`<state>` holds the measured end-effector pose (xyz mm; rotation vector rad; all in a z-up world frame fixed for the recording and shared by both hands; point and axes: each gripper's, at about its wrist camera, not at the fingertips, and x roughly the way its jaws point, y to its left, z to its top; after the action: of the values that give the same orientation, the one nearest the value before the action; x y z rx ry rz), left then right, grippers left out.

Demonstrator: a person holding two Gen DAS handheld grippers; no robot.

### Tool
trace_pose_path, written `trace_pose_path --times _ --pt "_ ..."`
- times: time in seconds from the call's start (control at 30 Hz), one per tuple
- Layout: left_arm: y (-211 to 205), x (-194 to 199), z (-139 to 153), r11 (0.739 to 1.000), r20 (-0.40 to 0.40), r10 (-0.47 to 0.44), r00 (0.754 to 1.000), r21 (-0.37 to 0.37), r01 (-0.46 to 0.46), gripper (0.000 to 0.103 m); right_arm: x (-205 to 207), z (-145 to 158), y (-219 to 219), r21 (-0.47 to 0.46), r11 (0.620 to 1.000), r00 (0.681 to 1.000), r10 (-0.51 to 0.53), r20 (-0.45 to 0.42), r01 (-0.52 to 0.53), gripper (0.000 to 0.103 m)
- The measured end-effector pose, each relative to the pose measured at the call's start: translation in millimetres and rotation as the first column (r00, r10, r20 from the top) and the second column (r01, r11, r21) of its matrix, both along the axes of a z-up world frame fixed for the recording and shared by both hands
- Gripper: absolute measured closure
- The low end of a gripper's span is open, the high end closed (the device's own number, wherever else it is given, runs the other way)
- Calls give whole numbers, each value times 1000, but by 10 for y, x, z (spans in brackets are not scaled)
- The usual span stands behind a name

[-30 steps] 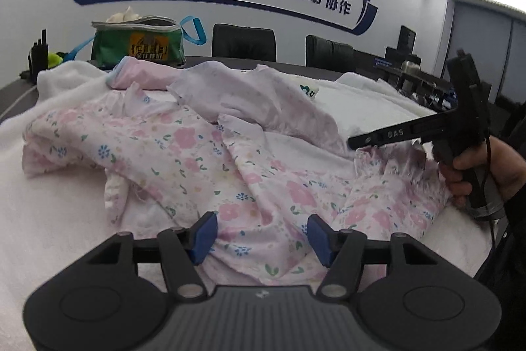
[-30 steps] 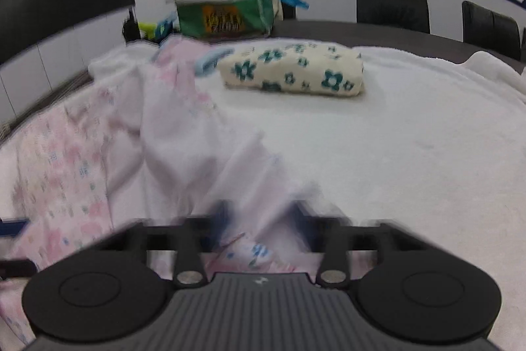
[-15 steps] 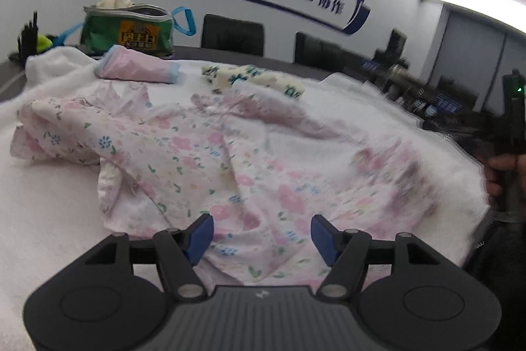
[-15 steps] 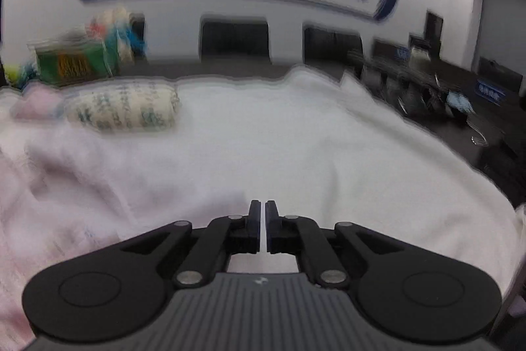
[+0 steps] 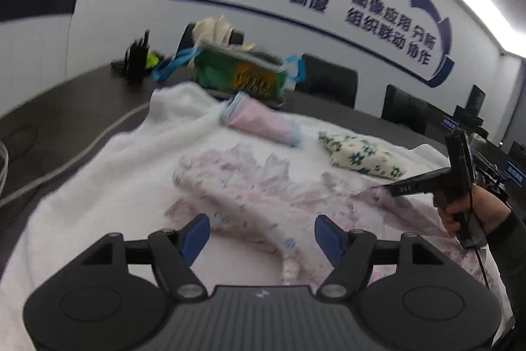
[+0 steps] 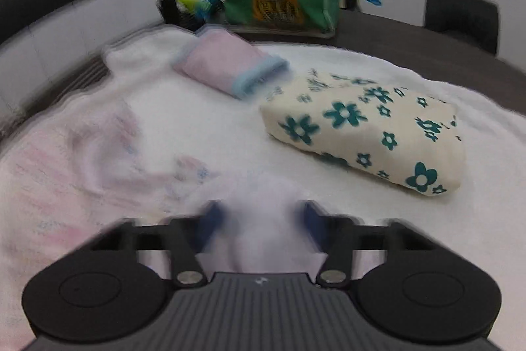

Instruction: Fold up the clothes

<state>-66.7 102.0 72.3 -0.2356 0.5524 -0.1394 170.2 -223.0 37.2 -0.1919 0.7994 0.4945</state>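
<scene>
**Fold in progress, both wrist views.** The task item, a crumpled pale pink cotton garment with a small floral print [image 5: 250,196], lies unfolded on a white fleecy blanket [image 5: 98,186] covering the dark table [image 5: 49,120]. In the left view it spreads from centre towards 3 o'clock.

- **Left gripper** [image 5: 263,237]: the jaws are opening and stand wide. They grip nothing, and the garment lies beyond them.
- **Right gripper** [image 6: 259,216]: the jaws appear apart in a blurred view with pale pink cloth bunched between them. Whether the pads press on it cannot be told. A person's hand [image 5: 460,216] carries this gripper at 3 o'clock in the left view.

**Likely hazards.**
- If the right jaws do not truly hold the cloth, a pull would probably let the hem slip and leave the fold uneven.
- A one-sided pull, with the left gripper empty, could drag the whole garment instead of flattening it.
- The loose blanket might be pinched along with the fabric.

**Surroundings.** None of these blocks the left gripper's approach.
- A folded pink cloth with pale blue trim [image 5: 263,124] lies at 12 o'clock.
- A folded cream cloth with teal flowers [image 5: 361,157] lies at 2 o'clock, just beside the garment's far edge, so a sweep could knock it.
- A green fabric bag with blue handles [image 5: 240,74] stands behind them.
- A pale cable [image 5: 65,166] runs at 9 o'clock.
</scene>
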Motion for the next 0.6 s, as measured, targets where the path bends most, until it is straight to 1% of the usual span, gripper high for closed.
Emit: trace_pose_path --times 0.03,0.07,0.13,0.17,0.23,0.27,0.3,0.33,0.37,0.4,0.43,0.47,0.5,0.53,0.57,0.6 --pt "-9 20 -46 1000 -8 -8 1000 -2 8 34 -56 1 -18 -14 999 999 -41 30 41 103" --pt "-20 39 -92 1000 -16 -16 1000 -3 16 34 -119 42 -92 -2 996 992 -94 80 95 103" --pt "-65 77 -191 999 -38 -40 998 2 40 34 -223 134 -288 7 978 967 -205 150 206 103" --pt "-112 94 -246 998 -50 -66 997 1 66 34 -272 183 -396 9 965 949 -260 178 262 103" --pt "-216 141 -345 994 -71 -105 992 6 106 34 -308 181 -557 -28 938 923 -334 193 345 102" --pt "-273 171 -391 993 -80 -120 990 12 121 34 -326 161 -602 -54 927 915 -355 192 371 99" --pt "-329 200 -436 991 -88 -133 987 19 135 34 -359 143 -613 -76 921 912 -364 190 383 90" --pt "-387 233 -458 990 -86 -132 988 41 136 34 -419 169 -597 -79 921 911 -359 202 381 82" --pt "-445 275 -465 990 -83 -119 989 69 125 34 -515 257 -543 -57 932 912 -337 233 359 61" --pt "-480 303 -466 989 -78 -108 991 89 115 34 -611 346 -489 -35 941 911 -316 265 336 54" --pt "-505 341 -471 989 -73 -96 993 104 103 34 -708 441 -399 -11 958 918 -271 289 287 54" --pt "-504 378 -474 990 -71 -71 995 114 79 34 -805 548 -258 13 980 933 -194 302 199 53" --pt "-442 386 -473 994 -73 -51 996 88 57 34 -891 630 -106 31 993 945 -117 306 113 52" --pt "-380 394 -473 997 -75 -31 997 63 36 34 -964 670 82 33 999 956 -31 292 22 51" --pt "-314 402 -472 999 -77 -12 997 36 15 34 -1063 683 312 22 995 959 86 271 -95 47" --pt "-198 397 -468 1000 -74 2 997 0 -2 34 -1186 668 532 -2 978 944 202 259 -209 44"
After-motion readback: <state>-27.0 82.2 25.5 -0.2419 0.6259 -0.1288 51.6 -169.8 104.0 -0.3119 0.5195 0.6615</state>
